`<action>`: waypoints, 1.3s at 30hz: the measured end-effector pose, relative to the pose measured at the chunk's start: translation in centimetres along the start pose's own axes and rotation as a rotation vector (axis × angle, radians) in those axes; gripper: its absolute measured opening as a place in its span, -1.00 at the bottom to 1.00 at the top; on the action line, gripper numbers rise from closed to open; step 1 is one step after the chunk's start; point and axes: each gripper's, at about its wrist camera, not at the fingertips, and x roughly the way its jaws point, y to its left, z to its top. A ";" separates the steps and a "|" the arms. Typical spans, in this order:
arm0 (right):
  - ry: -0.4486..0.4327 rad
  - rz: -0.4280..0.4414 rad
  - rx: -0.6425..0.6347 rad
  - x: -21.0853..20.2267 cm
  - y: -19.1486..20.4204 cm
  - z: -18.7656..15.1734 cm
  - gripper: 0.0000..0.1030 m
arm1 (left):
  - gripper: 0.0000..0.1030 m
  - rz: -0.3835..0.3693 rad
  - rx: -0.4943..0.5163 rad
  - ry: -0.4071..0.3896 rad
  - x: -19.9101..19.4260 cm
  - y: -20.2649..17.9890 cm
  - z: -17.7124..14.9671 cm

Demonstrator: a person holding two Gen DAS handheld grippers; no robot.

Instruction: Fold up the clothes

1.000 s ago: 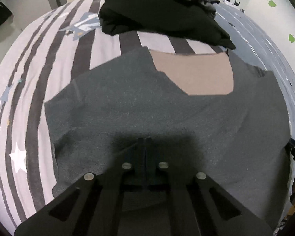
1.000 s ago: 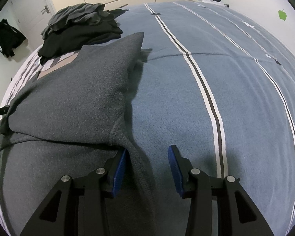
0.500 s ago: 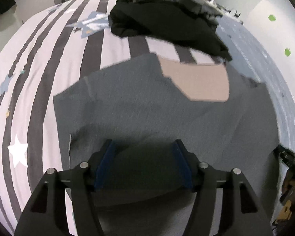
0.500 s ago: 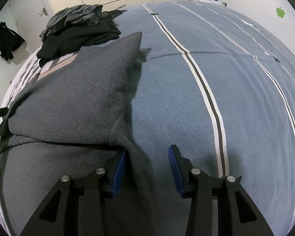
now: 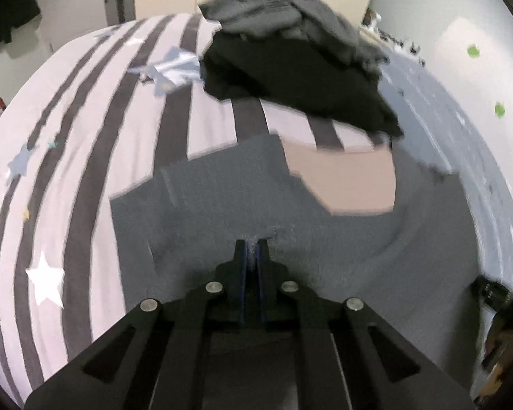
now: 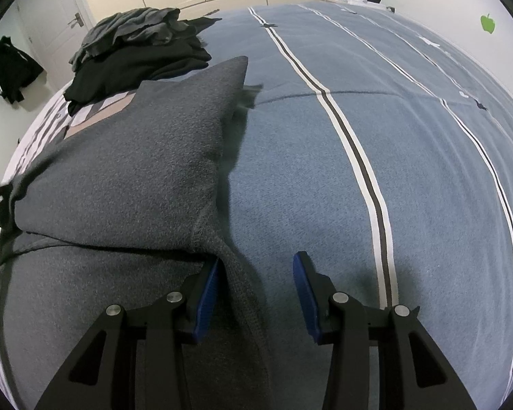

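A grey sweater (image 5: 222, 201) with a beige patch (image 5: 352, 181) lies spread on the bed, one part folded over itself (image 6: 126, 157). My left gripper (image 5: 252, 243) is shut on a small pinch of the sweater's cloth, which puckers up at its tips. My right gripper (image 6: 258, 263) stands open at the sweater's right edge. The hem (image 6: 242, 294) runs between its blue pads (image 6: 208, 294), close to the left one and clear of the right one.
A pile of black and grey clothes (image 5: 290, 68) sits behind the sweater. The bed has a white cover with grey stripes (image 5: 85, 143) on the left and a blue cover (image 6: 376, 143) on the right. A black jacket (image 6: 10, 68) hangs by the door.
My left gripper opened over the sweater, then shut on a pinch of its cloth and rose a little. The right gripper has stayed where it was, open.
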 end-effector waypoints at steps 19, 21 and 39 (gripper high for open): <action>0.005 -0.001 -0.001 0.0 0.3 0.2 -0.18 | 0.07 0.054 -0.234 -0.052 -1.1 5.5 1.6; 0.005 -0.003 0.000 0.0 0.3 0.2 -0.18 | 0.07 0.055 -0.248 -0.055 -2.2 6.7 -0.2; 0.009 -0.022 -0.006 0.5 0.9 0.4 -0.17 | -0.89 0.018 -0.162 0.017 0.6 5.0 -3.2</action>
